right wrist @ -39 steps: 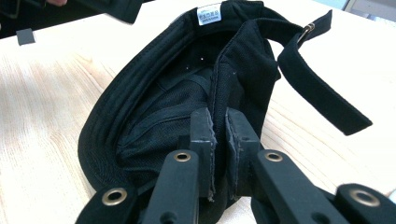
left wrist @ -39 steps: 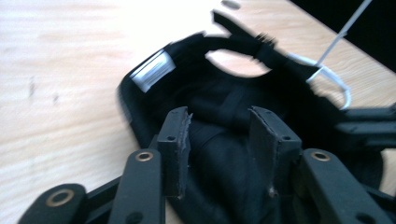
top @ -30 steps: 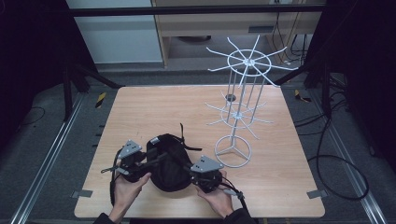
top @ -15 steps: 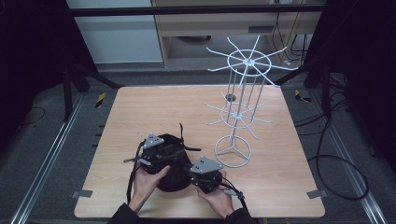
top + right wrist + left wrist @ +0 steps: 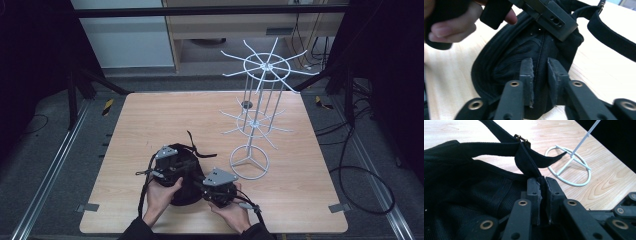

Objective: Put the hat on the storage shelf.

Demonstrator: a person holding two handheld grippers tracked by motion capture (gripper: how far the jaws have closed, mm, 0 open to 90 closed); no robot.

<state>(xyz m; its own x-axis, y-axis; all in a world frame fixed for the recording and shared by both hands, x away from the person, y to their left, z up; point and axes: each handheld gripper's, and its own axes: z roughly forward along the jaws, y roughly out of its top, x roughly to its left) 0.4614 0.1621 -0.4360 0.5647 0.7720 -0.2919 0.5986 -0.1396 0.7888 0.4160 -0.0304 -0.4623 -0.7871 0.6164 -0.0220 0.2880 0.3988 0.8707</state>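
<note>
Black bag [image 5: 182,175] lies on the wooden table [image 5: 150,120] near its front edge, left of a white wire rack [image 5: 257,110]. The left gripper [image 5: 541,182] has just clenched its jaws on the bag's strap [image 5: 526,162], pinching the webbing. The right gripper [image 5: 540,68], jaws just easing apart, straddles a ridge of bag fabric; whether its pads press it I cannot tell.

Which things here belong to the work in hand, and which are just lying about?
In use: black fabric cap; its black strap, pinched by left tool; right tool.
Idle: white wire display stand; yellow-black floor tape.
</note>
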